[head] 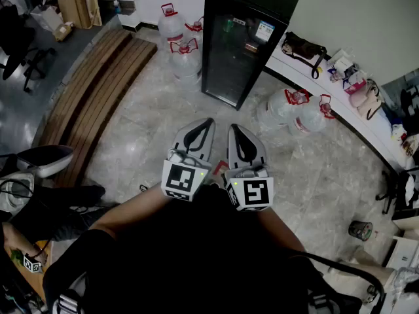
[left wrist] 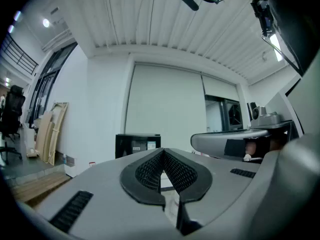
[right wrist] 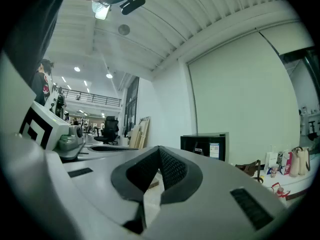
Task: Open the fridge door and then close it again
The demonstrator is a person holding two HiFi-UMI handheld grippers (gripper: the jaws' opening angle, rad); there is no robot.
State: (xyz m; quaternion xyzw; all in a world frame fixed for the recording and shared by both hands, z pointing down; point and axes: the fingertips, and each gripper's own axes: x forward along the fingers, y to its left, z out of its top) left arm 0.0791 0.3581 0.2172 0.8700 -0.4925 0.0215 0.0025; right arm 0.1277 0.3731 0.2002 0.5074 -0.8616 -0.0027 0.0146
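While both grippers point level in front of me, side by side and just apart, neither one holds anything. The left gripper (head: pixel 208 121) has its jaws closed tip to tip, and its own view shows the dark ribbed pads (left wrist: pixel 150 169) meeting at the front with nothing between them. I read the right gripper (head: pixel 233 127) the same way: its pads (right wrist: pixel 172 169) come together at the tips and are empty too. From the head view I can see the marker cube on the left one (head: pixel 182 180) and the marker cube on the right one (head: pixel 252 193), both facing up towards me. The fridge (head: pixel 245 38) is a tall black one standing against the white wall ahead, well apart from both grippers, and its dark glass door (head: pixel 229 61) looks shut flat against the body. In the left gripper view it sits just above the jaws and a little to the left; in the right gripper view it is off to the right of the tips. Big water jugs (head: pixel 185 61) with red caps stand at its left, and two more jugs (head: pixel 298 110) lie on the pale stone floor (head: pixel 150 129) at its right. A dark handbag (head: pixel 301 46) rests on the white ledge (head: pixel 350 110) along the wall. Wooden boards (head: pixel 98 90) lie on the floor at the left.
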